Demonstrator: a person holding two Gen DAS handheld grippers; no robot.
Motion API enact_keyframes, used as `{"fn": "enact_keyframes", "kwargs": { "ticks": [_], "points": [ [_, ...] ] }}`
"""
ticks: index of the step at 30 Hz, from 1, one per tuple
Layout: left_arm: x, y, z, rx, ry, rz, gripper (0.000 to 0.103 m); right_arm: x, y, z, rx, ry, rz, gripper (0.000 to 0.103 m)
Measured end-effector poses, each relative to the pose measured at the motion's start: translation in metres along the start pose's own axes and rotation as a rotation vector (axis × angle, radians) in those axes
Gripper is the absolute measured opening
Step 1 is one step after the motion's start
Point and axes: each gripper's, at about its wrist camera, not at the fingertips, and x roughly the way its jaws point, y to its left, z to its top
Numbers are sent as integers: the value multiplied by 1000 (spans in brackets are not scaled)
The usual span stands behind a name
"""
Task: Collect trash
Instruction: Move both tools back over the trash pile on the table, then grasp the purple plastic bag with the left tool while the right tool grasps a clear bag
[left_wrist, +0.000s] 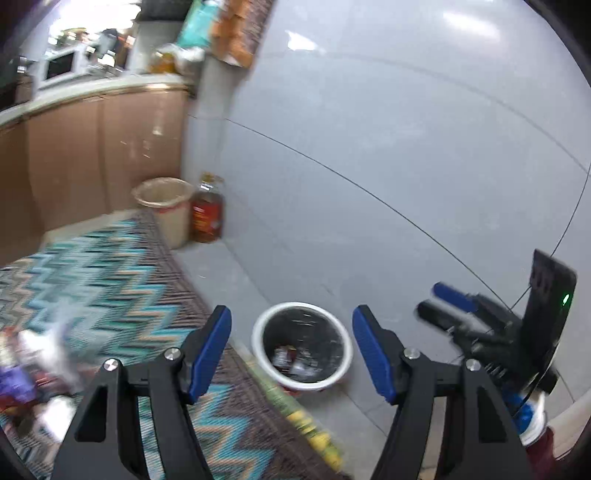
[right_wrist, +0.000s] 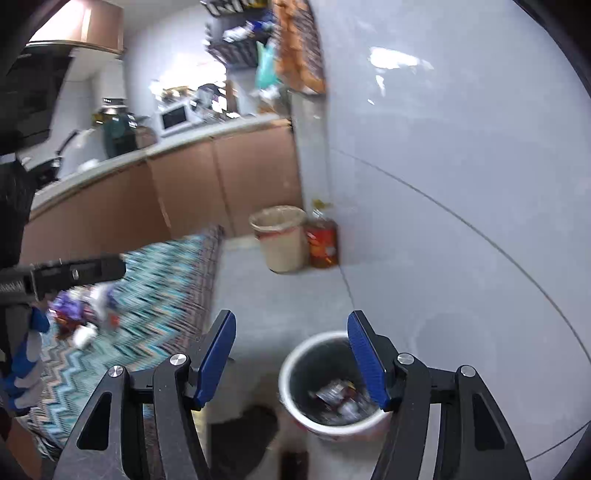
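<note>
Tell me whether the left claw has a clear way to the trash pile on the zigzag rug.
Probably yes. The left claw is open and empty, and the pile of crumpled wrappers lies uncovered on the zigzag rug to its left, with nothing visible between them.

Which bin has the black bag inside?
The near bin, with the white rim, right below the right gripper, with wrappers inside. The far beige bin beside the oil bottle has a pale liner.
</note>
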Motion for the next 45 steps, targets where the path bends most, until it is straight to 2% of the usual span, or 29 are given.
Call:
{"fn": "enact_keyframes", "kwargs": {
  "ticks": [5, 9, 13, 19, 24, 29, 35, 40, 45],
  "points": [
    [-76, 51, -19, -35, -89, 132, 67, -16, 47, 19, -48, -52, 98, 60],
    [-134, 92, -46, -54, -128, 246, 66, -21, 83, 30, -86, -66, 177, 60],
    [-173, 136, -77, -98, -134, 351, 66, -12, 109, 39, -121, -49, 258, 60],
    [-200, 194, -121, -225, -94, 419, 66, 23, 145, 42, -172, 5, 354, 60],
    [-189, 230, -125, -292, -67, 419, 66, 62, 171, 38, -189, 82, 427, 60],
    [-161, 251, -100, -254, -42, 390, 66, 112, 196, 31, -204, 170, 486, 60],
    [-114, 278, -73, -218, 25, 311, 66, 165, 217, 23, -200, 260, 537, 60],
    [-81, 290, -70, -185, 98, 306, 66, 195, 235, 19, -221, 303, 568, 60],
    [-71, 299, -75, -181, 126, 300, 65, 225, 252, 13, -226, 361, 606, 60]
  ]
}}
